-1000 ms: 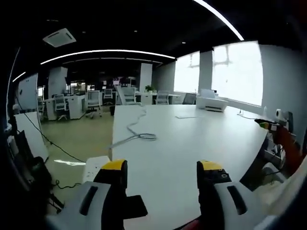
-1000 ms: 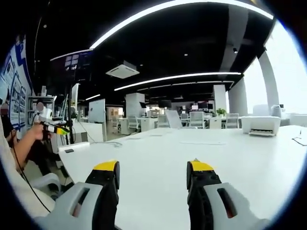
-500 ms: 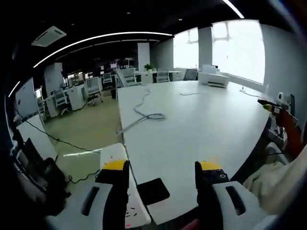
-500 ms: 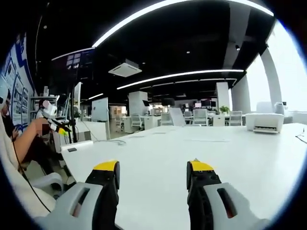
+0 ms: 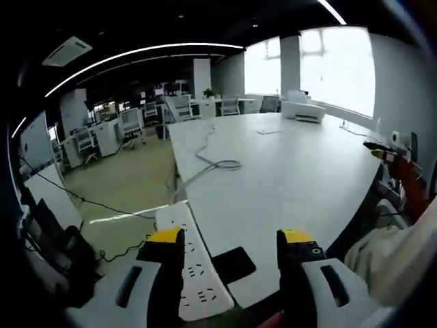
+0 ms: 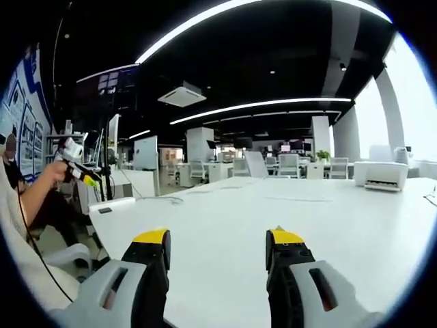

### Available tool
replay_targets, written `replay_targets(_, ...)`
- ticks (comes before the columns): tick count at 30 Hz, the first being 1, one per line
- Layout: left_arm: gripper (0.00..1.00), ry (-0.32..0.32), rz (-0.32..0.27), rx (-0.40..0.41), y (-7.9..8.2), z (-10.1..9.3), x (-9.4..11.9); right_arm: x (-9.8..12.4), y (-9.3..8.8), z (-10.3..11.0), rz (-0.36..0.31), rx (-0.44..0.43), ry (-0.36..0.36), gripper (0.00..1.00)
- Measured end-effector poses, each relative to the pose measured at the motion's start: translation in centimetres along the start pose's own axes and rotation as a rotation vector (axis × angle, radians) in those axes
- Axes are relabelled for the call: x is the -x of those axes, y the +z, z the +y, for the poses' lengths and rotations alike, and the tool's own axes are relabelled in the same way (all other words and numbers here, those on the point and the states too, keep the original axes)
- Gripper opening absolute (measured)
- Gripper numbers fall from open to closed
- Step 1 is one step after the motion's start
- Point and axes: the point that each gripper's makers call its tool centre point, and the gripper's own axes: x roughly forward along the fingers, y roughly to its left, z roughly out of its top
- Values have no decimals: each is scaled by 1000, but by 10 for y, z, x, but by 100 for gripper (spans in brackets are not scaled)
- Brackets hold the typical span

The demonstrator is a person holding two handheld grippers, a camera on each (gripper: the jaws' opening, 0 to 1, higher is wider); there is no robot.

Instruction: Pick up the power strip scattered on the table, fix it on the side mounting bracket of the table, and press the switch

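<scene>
A white power strip [image 5: 194,270] lies along the near edge of the white surface [image 5: 287,178], just beside a small black pad [image 5: 232,264], as the left hand-held gripper [image 5: 229,239] hovers above it with jaws wide and nothing between them. The right hand-held gripper [image 6: 217,240], likewise wide and empty, faces across the same surface. The strip looks a rigid, light plastic bar with smooth faces that may slip; a grip across its narrow width near the middle, clear of the sockets, seems safest, and its trailing cable [image 5: 208,160], looped farther along the surface, could drag. The strip's near end is cut off behind the left jaw, a reddish spot there may be its switch, and the mounting bracket cannot be made out.
</scene>
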Motion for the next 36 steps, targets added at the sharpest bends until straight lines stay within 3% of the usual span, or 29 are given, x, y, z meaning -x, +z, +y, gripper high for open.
replay_targets(7,57,13,30,-17,-1,13,11,0,-1,1,2,1,3,52)
replay_targets(16,57,15,120,-34,-17,25,18,-1,-2,2,3,-2,4,52)
replay_targets(25,56,-47,142,-34,-26,22,22,-4,-4,6,8,-6,10,52)
replay_targets(36,55,-72,240,-62,-44,31,17,-5,-5,7,11,-5,17,51)
